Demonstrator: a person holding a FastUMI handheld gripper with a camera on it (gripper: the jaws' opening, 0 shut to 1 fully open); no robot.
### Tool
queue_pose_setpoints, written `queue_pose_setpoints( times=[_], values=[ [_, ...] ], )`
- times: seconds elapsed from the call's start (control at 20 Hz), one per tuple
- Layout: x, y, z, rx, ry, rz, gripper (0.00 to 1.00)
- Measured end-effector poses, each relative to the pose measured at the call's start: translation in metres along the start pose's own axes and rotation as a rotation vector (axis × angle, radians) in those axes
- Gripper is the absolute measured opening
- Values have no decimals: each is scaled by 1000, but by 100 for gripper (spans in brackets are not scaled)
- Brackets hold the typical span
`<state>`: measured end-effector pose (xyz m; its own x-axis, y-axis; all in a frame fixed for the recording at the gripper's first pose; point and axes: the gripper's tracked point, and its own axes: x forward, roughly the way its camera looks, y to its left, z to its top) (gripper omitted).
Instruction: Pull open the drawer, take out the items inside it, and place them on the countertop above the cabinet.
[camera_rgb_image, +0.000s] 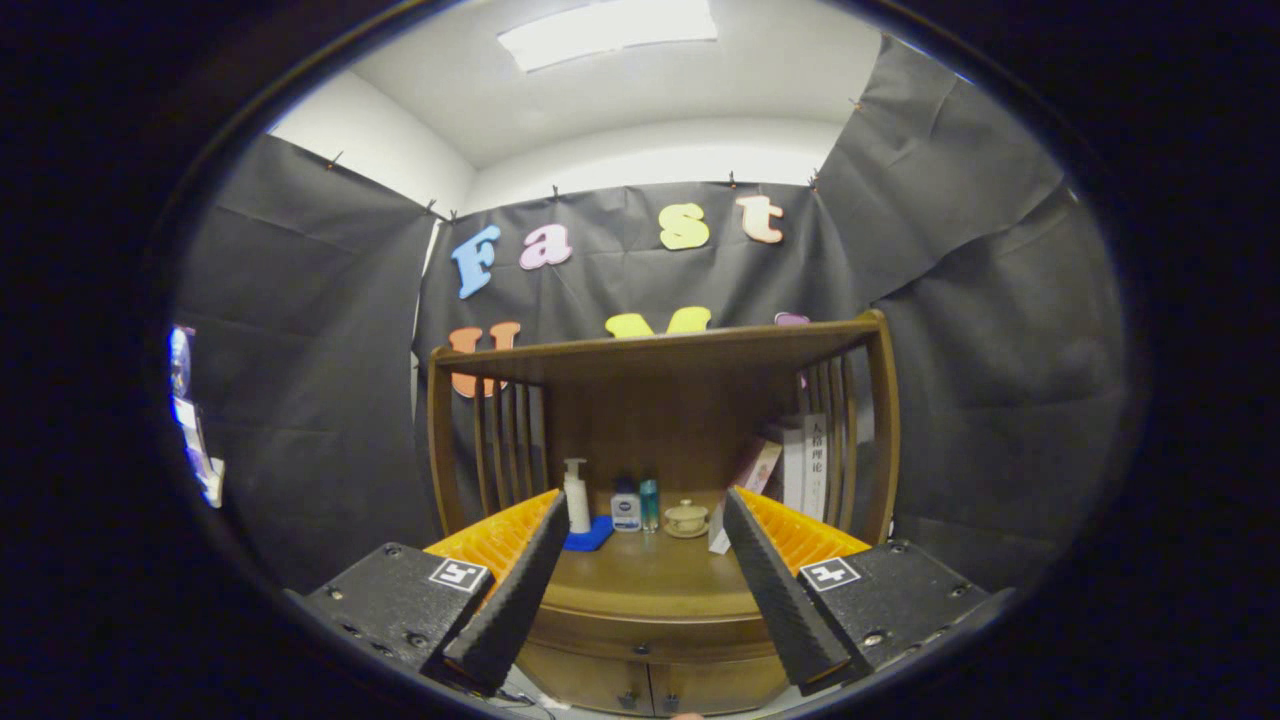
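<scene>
Gripper (640, 520) fingers wide apart, empty, facing cabinet (650, 600) front, drawer fronts (650, 685) below.

The tongs (640, 545) are held wide apart with nothing between them, in front of a brown wooden cabinet (650, 640) with a rounded worktop (650, 575). Beyond the fingertips (545, 540), at the back of the worktop, a white pump bottle (576, 497) stands on a blue pad (588, 537). Beside it are a small white-and-blue bottle (626, 506), a slim teal bottle (649, 504) and a small pale lidded bowl (686, 518). Some books (805, 462) lean at the right side rails. A wooden shelf (660, 348) spans above. Low on the cabinet front, small dark knobs (628, 700) are visible.
</scene>
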<state>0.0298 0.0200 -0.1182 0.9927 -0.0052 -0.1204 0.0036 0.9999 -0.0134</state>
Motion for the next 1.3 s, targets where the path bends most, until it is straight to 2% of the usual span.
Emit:
queue_pose_setpoints(
  times=[0.65,0.85,1.1,1.3],
  values=[
    [55,12,-153,5,146,-5,98],
    [70,15,-207,-45,211,-16,91],
    [91,8,-275,-36,328,-48,78],
    [96,-1,-297,-64,366,-81,69]
  ],
)
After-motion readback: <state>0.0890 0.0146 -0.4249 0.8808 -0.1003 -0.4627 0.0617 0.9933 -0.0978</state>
